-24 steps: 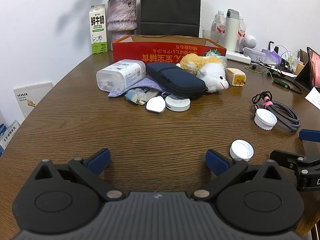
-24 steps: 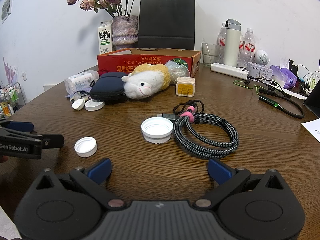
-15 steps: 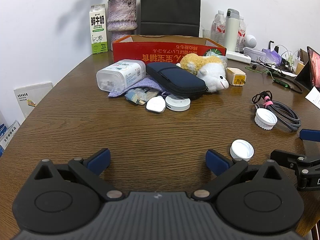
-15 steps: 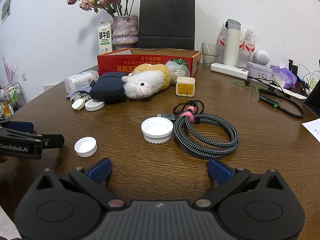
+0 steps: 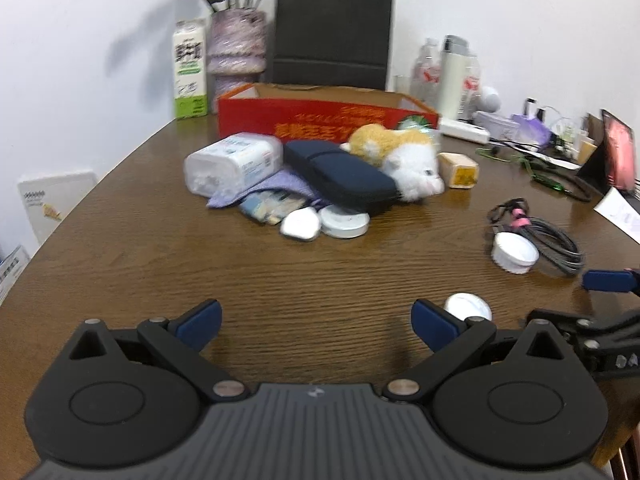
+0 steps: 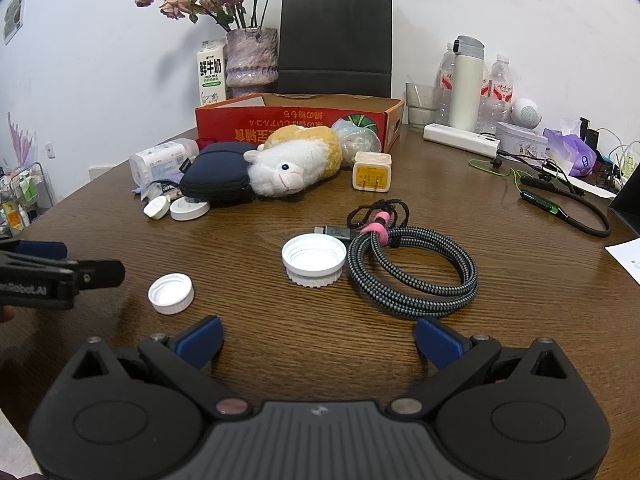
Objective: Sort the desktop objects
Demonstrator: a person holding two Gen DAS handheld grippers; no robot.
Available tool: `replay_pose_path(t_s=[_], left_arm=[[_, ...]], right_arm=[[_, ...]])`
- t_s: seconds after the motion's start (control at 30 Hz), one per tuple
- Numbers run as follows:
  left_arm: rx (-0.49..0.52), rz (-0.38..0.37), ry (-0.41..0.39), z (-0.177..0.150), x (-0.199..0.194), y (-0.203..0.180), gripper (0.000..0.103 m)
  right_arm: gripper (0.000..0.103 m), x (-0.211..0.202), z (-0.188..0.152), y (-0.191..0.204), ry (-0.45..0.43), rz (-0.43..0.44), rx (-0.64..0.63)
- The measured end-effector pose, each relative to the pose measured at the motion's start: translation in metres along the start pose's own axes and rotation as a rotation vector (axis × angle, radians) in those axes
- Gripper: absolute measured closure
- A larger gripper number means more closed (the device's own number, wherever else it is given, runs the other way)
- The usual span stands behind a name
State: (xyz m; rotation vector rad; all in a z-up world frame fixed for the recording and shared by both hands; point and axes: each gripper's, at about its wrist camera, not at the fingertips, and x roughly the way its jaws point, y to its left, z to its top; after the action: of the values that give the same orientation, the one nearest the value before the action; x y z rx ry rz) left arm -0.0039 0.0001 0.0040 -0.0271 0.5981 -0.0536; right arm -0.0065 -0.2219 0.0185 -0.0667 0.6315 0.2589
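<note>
My left gripper (image 5: 316, 320) is open and empty over bare wood, with a small white cap (image 5: 468, 307) just past its right fingertip. My right gripper (image 6: 320, 338) is also open and empty, low over the table. Ahead of it lie the small cap (image 6: 171, 293), a larger white lid (image 6: 314, 259) and a coiled braided cable (image 6: 416, 268). Farther back sit a plush toy (image 6: 294, 160), a navy case (image 6: 216, 178), a yellow charger (image 6: 372, 171), a white disc (image 6: 189, 209) and a clear tub (image 6: 160, 160). The left gripper (image 6: 80, 262) pokes in at the left.
A red cardboard box (image 6: 296, 120) stands open behind the pile. Behind it are a vase, a milk carton and a black paper bag (image 6: 336, 40). Bottles, a power strip (image 6: 460, 140), cords and a tablet crowd the back right. A sheet of paper (image 6: 626, 256) lies at the right edge.
The left wrist view has gone blurred and the scene has slid slightly down and left, so the left gripper has begun to move. The right gripper has stayed put.
</note>
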Motion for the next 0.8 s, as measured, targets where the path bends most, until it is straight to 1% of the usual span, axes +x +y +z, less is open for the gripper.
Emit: replay_pose_path(t_s=[0.07,0.13,0.2,0.23,0.27,0.3,0.33,0.37,0.4,0.43,0.47,0.57,0.63,0.67,0.73,0.77,0.8], left_arm=[[0.039,-0.051,-0.005,0.001,-0.002,-0.010,0.000],[0.107,-0.093,-0.008,0.002,-0.003,-0.025,0.000],[0.169,-0.105,-0.013,0.001,-0.001,-0.040,0.005],[0.188,-0.107,-0.005,0.002,0.002,-0.046,0.012],[0.197,-0.111,0.006,0.001,0.004,-0.052,0.023],[0.197,-0.118,0.026,0.001,0.009,-0.054,0.030],[0.181,-0.140,0.030,0.002,0.012,-0.054,0.042],[0.175,-0.150,0.032,0.003,0.013,-0.055,0.058],[0.182,-0.153,0.028,0.004,0.014,-0.056,0.069],[0.186,-0.156,0.025,0.004,0.014,-0.057,0.074],[0.182,-0.161,0.028,0.005,0.015,-0.058,0.074],[0.169,-0.155,0.028,0.008,0.019,-0.057,0.074],[0.144,-0.146,0.032,0.011,0.021,-0.052,0.074],[0.127,-0.140,0.034,0.013,0.022,-0.049,0.074],[0.093,-0.118,0.031,0.016,0.022,-0.041,0.074],[0.080,-0.107,0.024,0.018,0.020,-0.036,0.074],[0.070,-0.097,0.017,0.019,0.018,-0.032,0.074]], right_arm=[[0.001,0.000,0.001,-0.003,0.006,0.000,0.001],[0.003,-0.002,0.001,-0.009,0.009,-0.005,0.013],[0.005,-0.003,0.003,-0.016,0.007,-0.001,0.033],[0.006,-0.003,0.004,-0.019,0.006,-0.001,0.040],[0.006,-0.004,0.005,-0.022,0.002,-0.005,0.044],[0.007,-0.004,0.006,-0.024,-0.002,-0.015,0.047],[0.009,-0.004,0.008,-0.025,-0.009,-0.020,0.044],[0.009,-0.005,0.009,-0.027,-0.016,-0.023,0.043],[0.009,-0.005,0.010,-0.028,-0.022,-0.024,0.041],[0.011,-0.006,0.012,-0.029,-0.026,-0.025,0.037],[0.011,-0.005,0.012,-0.029,-0.029,-0.026,0.032],[0.019,-0.003,0.016,-0.027,-0.028,-0.014,0.006],[0.031,-0.004,0.021,-0.021,-0.045,0.008,-0.031],[0.035,-0.005,0.024,-0.018,-0.056,0.023,-0.051],[0.056,-0.005,0.031,-0.007,-0.067,0.064,-0.088],[0.063,-0.003,0.034,-0.002,-0.055,0.081,-0.103],[0.075,0.000,0.036,0.003,-0.031,0.089,-0.114]])
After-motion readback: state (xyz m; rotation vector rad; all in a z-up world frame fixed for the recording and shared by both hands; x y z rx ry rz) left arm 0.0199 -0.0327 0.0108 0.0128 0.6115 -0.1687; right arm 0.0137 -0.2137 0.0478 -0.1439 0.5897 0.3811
